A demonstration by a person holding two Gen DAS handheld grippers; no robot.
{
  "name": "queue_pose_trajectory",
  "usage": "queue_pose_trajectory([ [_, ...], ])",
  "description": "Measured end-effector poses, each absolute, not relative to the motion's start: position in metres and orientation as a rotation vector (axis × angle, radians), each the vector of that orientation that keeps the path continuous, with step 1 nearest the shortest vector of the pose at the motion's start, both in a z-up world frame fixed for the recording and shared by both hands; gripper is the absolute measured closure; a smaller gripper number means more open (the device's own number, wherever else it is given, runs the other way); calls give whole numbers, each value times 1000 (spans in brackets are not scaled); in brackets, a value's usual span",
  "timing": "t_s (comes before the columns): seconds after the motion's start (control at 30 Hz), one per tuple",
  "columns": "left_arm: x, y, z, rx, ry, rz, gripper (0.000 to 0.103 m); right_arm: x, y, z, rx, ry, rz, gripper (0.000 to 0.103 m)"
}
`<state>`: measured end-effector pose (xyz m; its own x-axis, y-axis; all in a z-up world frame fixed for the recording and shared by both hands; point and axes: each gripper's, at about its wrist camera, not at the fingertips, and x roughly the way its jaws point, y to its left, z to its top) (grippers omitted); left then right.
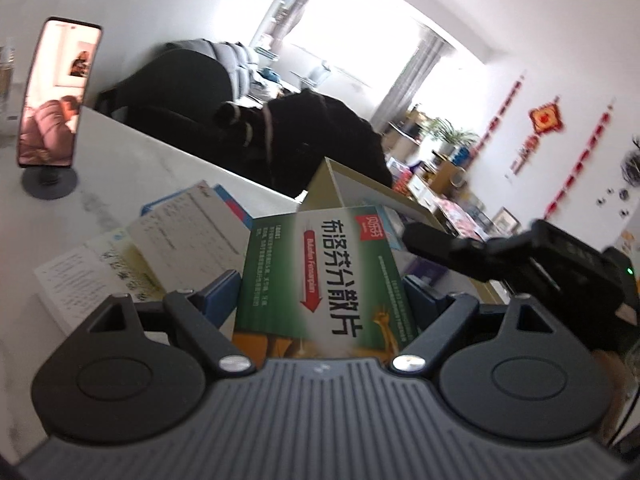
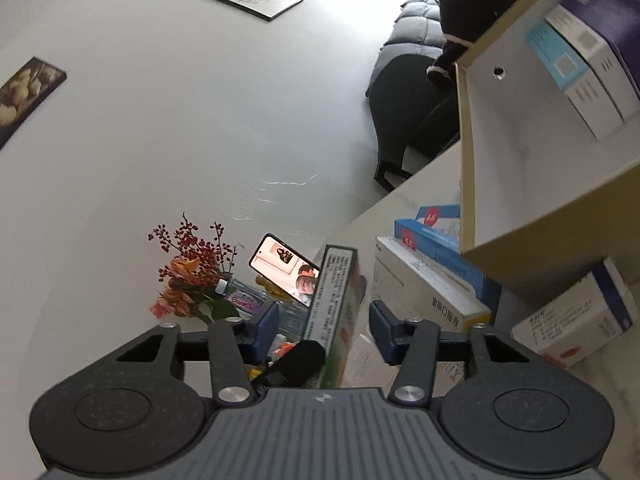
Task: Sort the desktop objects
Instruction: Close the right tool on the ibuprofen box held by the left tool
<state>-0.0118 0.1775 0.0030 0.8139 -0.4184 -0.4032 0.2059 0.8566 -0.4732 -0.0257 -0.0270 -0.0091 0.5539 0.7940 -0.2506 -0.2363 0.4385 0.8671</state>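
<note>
My left gripper (image 1: 324, 292) clamps the green cardboard medicine box (image 1: 324, 272), raised just short of the tan open carton (image 2: 520, 184). My right gripper (image 2: 322, 320) stands wide, holding nothing. I judge placement underway; next, clear the carton's rim.

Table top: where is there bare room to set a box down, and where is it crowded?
Bare table lies between the phone stand and the far edge, above the white boxes. The tan bin has free floor left of its two boxes. It is crowded around the green box in the left claw and beside the bin.
</note>
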Motion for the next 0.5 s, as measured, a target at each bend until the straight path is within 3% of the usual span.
queue_pose_trajectory([
  [0.3, -4, 162, -4, -360, 525, -395, 17, -18, -35, -22, 941, 760, 705, 77],
  [0.5, 4, 166, -5, -354, 512, -446, 15, -9, -36, -16, 901, 739, 673, 81],
])
